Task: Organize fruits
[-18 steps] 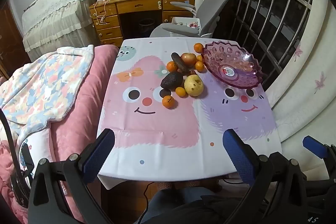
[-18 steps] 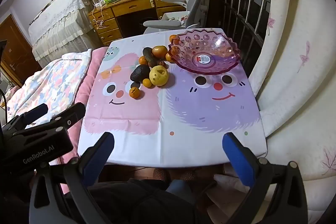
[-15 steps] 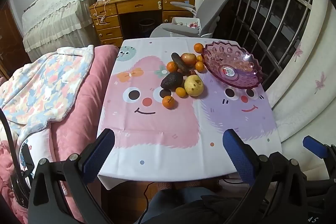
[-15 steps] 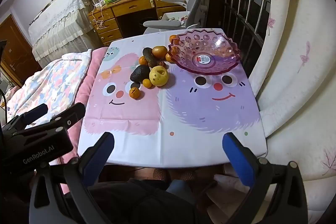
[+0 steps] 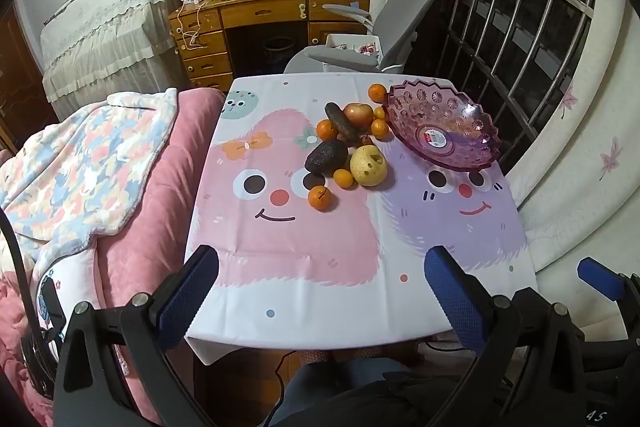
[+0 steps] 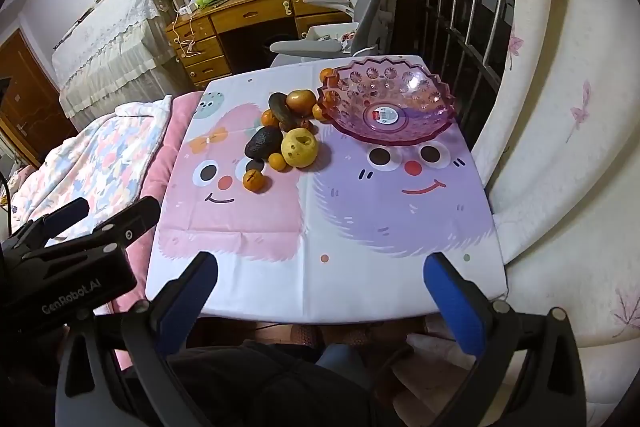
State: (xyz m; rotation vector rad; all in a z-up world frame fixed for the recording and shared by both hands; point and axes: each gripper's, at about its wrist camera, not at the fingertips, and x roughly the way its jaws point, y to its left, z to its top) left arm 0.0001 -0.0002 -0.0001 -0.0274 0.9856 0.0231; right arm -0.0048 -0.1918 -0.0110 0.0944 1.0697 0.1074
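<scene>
Fruit [image 5: 344,147] clustered beside bowl [image 5: 442,131] (near far edge), tablecloth [image 5: 320,267] foreground bare

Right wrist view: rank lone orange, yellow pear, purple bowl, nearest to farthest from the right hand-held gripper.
From the right hand-held gripper:
1. Lone orange, front of the fruit pile, left of centre.
2. Yellow pear, just behind it, slightly right.
3. Purple bowl, far right of the table, empty.

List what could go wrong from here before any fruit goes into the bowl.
The fruits lie packed together: gripping the yellow pear may nudge the small orange touching it and set it rolling. The purple bowl sits near the table's window-side edge, so a bump from the right gripper could push it off.
</scene>
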